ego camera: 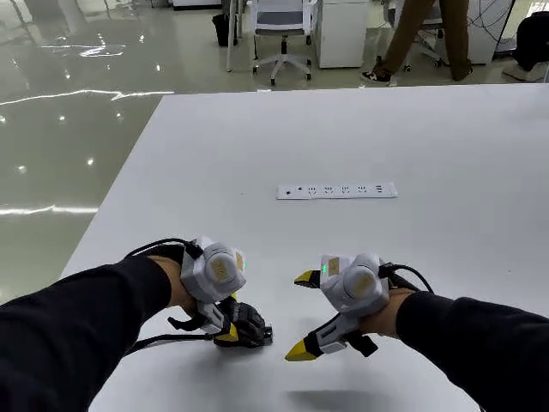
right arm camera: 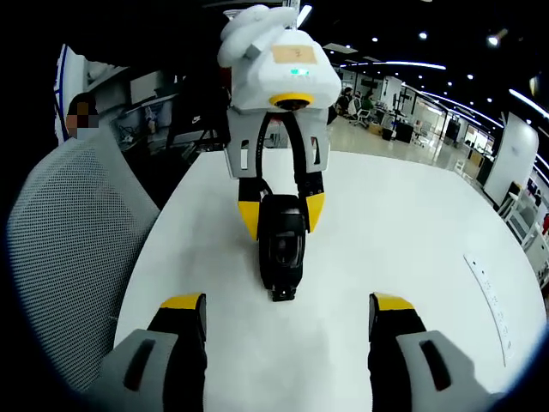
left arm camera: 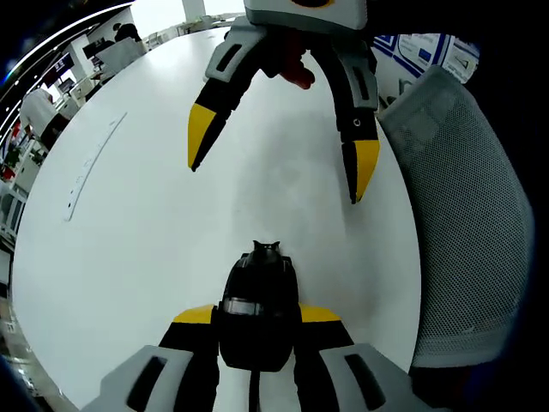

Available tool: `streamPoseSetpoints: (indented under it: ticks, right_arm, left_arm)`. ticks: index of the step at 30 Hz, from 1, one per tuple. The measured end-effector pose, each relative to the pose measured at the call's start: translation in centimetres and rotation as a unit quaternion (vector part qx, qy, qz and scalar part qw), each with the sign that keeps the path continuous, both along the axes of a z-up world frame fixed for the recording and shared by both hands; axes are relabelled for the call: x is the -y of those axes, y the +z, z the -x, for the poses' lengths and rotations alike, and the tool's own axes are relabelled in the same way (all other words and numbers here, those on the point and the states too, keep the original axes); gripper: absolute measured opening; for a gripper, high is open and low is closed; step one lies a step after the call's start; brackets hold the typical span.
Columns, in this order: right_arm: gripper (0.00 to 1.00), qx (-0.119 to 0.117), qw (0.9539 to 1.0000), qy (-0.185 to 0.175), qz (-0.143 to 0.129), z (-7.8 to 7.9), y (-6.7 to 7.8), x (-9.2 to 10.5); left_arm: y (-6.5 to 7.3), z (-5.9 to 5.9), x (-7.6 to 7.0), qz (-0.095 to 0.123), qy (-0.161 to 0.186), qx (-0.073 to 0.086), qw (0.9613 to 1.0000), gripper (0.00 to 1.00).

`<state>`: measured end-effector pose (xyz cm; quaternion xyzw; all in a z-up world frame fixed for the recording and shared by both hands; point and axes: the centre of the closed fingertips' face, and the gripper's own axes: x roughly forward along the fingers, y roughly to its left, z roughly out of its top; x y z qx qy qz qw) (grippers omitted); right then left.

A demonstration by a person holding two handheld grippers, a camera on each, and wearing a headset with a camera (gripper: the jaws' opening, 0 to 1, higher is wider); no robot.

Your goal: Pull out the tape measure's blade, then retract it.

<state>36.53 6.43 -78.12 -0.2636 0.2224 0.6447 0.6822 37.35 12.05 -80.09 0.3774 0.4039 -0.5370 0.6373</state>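
Note:
A black tape measure (ego camera: 250,327) rests on the white table (ego camera: 343,137), with my left gripper (ego camera: 232,319) shut on its body. In the left gripper view the case (left arm camera: 257,309) sits between the yellow fingertips (left arm camera: 194,315), its blade hook (left arm camera: 268,248) pointing forward and no blade drawn out. My right gripper (ego camera: 302,314) faces it from the right, open, a short gap from the hook. In the right gripper view the tape measure (right arm camera: 281,245) lies ahead between my open right gripper (right arm camera: 287,302) and the left gripper (right arm camera: 281,215). The right gripper (left arm camera: 279,154) hangs open.
A white power strip (ego camera: 336,190) lies on the table farther back. The table's left edge runs close to my left arm. A grey mesh chair back (left arm camera: 463,215) stands at the near side. An office chair (ego camera: 283,34) and a person's legs (ego camera: 420,34) are far off.

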Motion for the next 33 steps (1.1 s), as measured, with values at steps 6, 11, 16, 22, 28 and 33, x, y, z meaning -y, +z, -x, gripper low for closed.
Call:
streamPoseSetpoints:
  ticks: [6,11,16,22,28,33]
  right_arm:
    - [0.61,-0.004,0.9995,0.016,0.026,0.0,-1.9,-1.3]
    - [0.49,-0.019,0.9985,0.024,0.046,0.6,-3.5,-1.9]
    - [0.35,-0.014,0.9981,0.023,0.056,0.2,-4.4,-2.1]
    - [0.23,-0.012,0.9981,0.006,0.06,-0.5,-5.2,-2.5]
    - [0.16,-0.006,0.9972,0.027,0.069,0.0,-5.8,-3.1]
    - [0.1,-0.037,0.9974,0.022,0.058,-0.3,-5.3,-2.7]
  left_arm:
    - [-0.1,0.2,0.0,-0.005,-0.002,0.007,1.0,0.29]
    - [-0.1,0.2,0.0,-0.009,-0.004,0.004,0.9999,0.29]
    - [-0.2,0.2,0.0,-0.023,-0.015,0.001,0.9996,0.3]
    - [-0.3,0.0,-0.1,-0.03,-0.014,0.0,0.9994,0.3]
    - [-0.4,0.0,-0.1,-0.028,-0.011,-0.002,0.9995,0.3]
    - [-0.4,0.1,-0.1,-0.028,-0.021,-0.002,0.9994,0.3]
